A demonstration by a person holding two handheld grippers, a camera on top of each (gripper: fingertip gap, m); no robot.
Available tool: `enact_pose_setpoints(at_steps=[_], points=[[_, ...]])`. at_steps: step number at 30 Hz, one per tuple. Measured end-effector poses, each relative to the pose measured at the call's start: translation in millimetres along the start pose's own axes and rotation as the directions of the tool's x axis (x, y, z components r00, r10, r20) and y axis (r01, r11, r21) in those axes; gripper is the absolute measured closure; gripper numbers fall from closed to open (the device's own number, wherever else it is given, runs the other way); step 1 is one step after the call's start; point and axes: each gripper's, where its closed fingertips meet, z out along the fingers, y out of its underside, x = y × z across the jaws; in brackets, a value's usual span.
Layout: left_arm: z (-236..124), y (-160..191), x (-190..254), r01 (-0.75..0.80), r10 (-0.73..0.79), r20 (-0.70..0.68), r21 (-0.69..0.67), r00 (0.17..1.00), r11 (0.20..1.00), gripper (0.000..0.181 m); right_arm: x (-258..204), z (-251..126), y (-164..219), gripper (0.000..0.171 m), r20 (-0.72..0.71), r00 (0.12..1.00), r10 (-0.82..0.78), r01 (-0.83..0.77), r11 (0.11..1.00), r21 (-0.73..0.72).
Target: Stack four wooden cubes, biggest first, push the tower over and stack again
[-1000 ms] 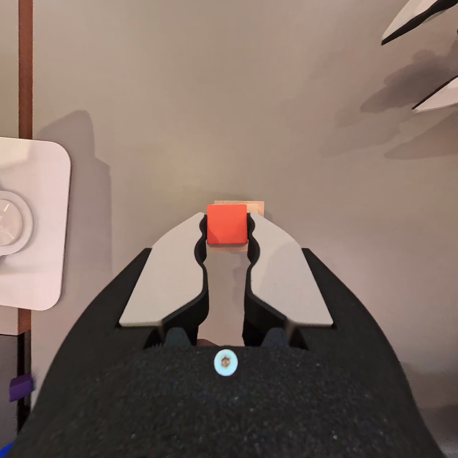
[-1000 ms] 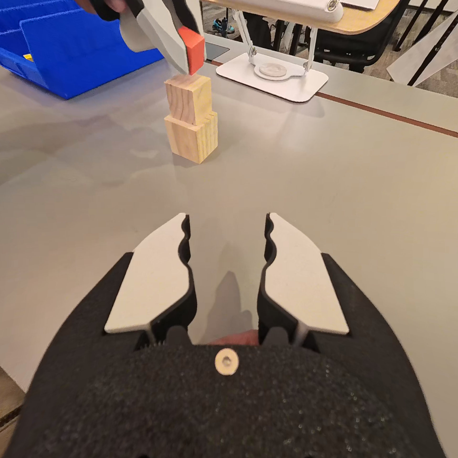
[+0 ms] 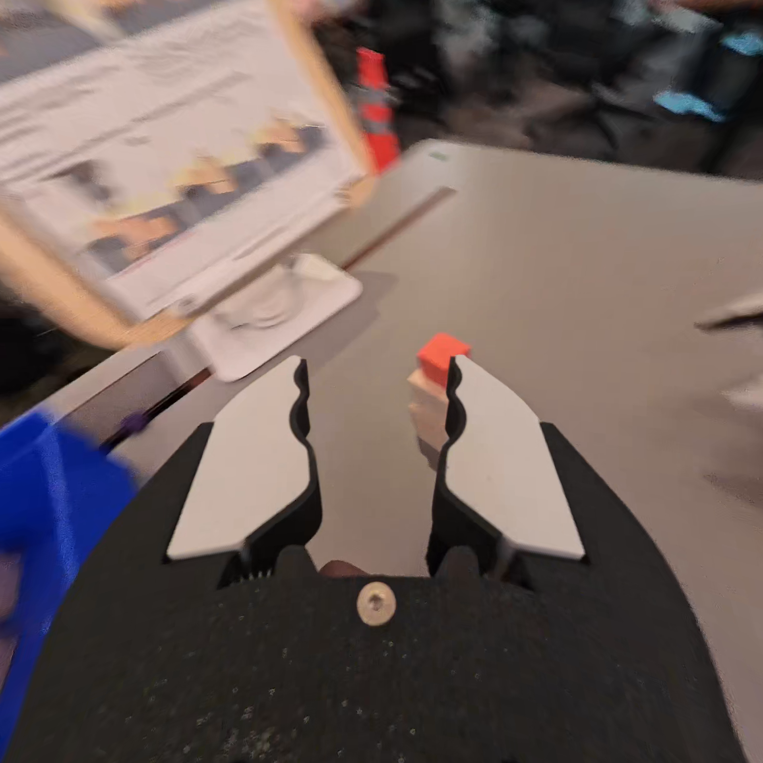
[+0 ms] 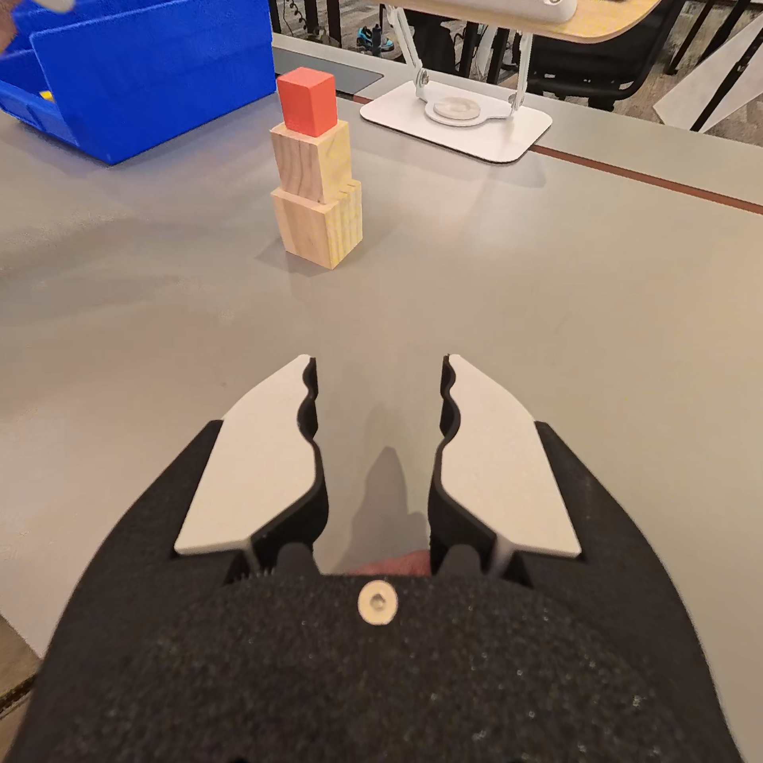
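Right wrist view looks across a smooth grey worktop (image 4: 536, 289) with a thin brown seam running along its far right side. Near the middle of the far half stands a tower of three cubes: a large pale wooden cube (image 4: 318, 225) sits on the worktop, a slightly smaller wooden cube (image 4: 309, 161) sits on it, and a small red cube (image 4: 307, 101) sits on top, each turned a little from the one below. A blue plastic bin (image 4: 144, 74) stands to the tower's left, near it but not touching. A white flat-based stand (image 4: 454, 119) rests to the tower's right, farther back. Behind the worktop are dark chair and table legs on a patterned floor.

The right claw (image 4: 380, 363) is low over the bare worktop, well short of the tower; its fingers are spread apart and hold nothing.

Left wrist view is heavily blurred. The left claw (image 3: 377, 365) has its fingers parted wide and is empty. The red cube (image 3: 437, 359) and the pale wood below it show just past the tip of the claw's right finger, partly hidden by it; whether they touch cannot be told. An orange traffic cone (image 3: 375, 111) stands beyond the worktop's far edge.
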Motion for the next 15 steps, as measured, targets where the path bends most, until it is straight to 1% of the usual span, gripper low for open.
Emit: enact_pose_setpoints(at_steps=[1, 2, 3, 4, 6, 8, 11, 12, 15], points=[[-14, 11, -12, 0.054, -0.058, 0.156, 0.031, 0.986, 0.998, 0.117, -1, 1, 1, 0.114, 0.003, 1.000, 0.001, -0.001, 1.000, -0.002], [-30, 25, -22, 0.098, -0.110, 0.302, 0.054, 0.947, 0.994, 0.115, -2, 2, 3, 0.114, 0.005, 1.000, 0.000, 0.000, 1.000, -0.006], [-47, 40, -28, 0.140, -0.165, 0.428, 0.090, 0.889, 0.986, 0.112, -2, 3, 4, 0.114, 0.008, 1.000, -0.001, 0.001, 1.000, -0.012], [-60, 56, -29, 0.176, -0.213, 0.513, 0.121, 0.831, 0.977, 0.112, -3, 4, 5, 0.114, 0.010, 1.000, -0.002, 0.003, 1.000, -0.016], [-78, 82, -20, 0.190, -0.244, 0.612, 0.152, 0.753, 0.970, 0.112, -6, 4, 6, 0.114, 0.015, 1.000, -0.004, 0.004, 1.000, -0.017], [-82, 104, -9, 0.177, -0.212, 0.666, 0.120, 0.715, 0.977, 0.114, -7, 4, 5, 0.114, 0.017, 1.000, -0.006, 0.006, 1.000, -0.013], [-72, 124, 6, 0.218, -0.209, 0.654, 0.068, 0.727, 0.974, 0.113, -8, 3, 4, 0.114, 0.019, 1.000, -0.008, 0.009, 1.000, -0.011], [-70, 126, 5, 0.219, -0.196, 0.660, 0.048, 0.725, 0.975, 0.113, -8, 2, 4, 0.114, 0.018, 1.000, -0.008, 0.008, 1.000, -0.010], [-57, 118, -8, 0.235, -0.210, 0.658, 0.051, 0.724, 0.971, 0.112, -7, 1, 2, 0.114, 0.018, 1.000, -0.004, 0.004, 1.000, -0.006]])
